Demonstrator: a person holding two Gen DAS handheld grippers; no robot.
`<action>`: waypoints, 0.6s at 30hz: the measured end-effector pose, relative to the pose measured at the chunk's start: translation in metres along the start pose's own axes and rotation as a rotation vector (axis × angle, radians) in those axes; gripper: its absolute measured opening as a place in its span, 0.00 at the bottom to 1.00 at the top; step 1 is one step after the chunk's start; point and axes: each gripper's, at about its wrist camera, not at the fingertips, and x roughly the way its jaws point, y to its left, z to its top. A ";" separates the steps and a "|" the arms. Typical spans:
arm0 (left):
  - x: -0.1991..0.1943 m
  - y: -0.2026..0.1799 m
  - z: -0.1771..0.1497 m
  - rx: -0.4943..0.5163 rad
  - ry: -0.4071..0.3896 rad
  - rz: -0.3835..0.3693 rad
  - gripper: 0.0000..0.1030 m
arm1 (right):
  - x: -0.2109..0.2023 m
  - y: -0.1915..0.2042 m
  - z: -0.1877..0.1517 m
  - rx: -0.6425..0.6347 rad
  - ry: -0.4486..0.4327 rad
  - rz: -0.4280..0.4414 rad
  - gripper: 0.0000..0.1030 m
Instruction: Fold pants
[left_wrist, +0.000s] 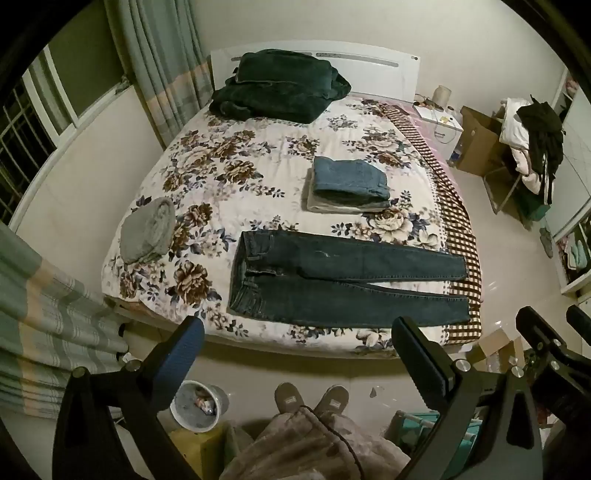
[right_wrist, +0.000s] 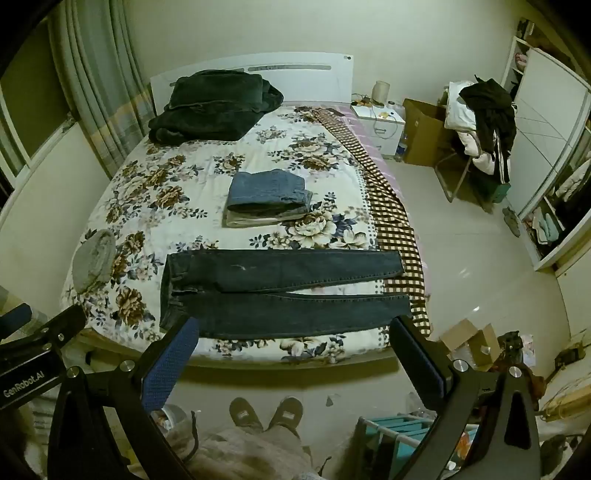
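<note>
Dark blue jeans (left_wrist: 340, 280) lie spread flat on the near part of the floral bed (left_wrist: 229, 173), waist to the left, both legs stretched right to the bed's edge; they also show in the right wrist view (right_wrist: 280, 291). My left gripper (left_wrist: 299, 328) is open and empty, held above the bed's near edge, short of the jeans. My right gripper (right_wrist: 295, 328) is open and empty too, just in front of the jeans' lower leg. The right gripper also shows at the right edge of the left wrist view (left_wrist: 554, 339).
A stack of folded jeans (left_wrist: 347, 184) sits mid-bed. A grey rolled cloth (left_wrist: 147, 229) lies at the left edge, a dark green blanket (left_wrist: 277, 85) at the headboard. A checked sheet (left_wrist: 454, 221) hangs off the right side. A bin (left_wrist: 199, 406) and slippered feet (left_wrist: 310, 398) are below.
</note>
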 end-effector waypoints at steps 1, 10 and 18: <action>0.000 0.000 0.000 0.002 -0.001 0.000 1.00 | 0.000 0.000 0.000 0.002 -0.002 0.002 1.00; 0.000 0.000 0.000 0.001 -0.008 0.003 1.00 | 0.001 0.002 0.002 0.000 0.002 -0.002 1.00; 0.000 0.000 0.000 0.000 -0.006 0.000 1.00 | 0.002 0.001 0.003 -0.003 0.004 -0.007 1.00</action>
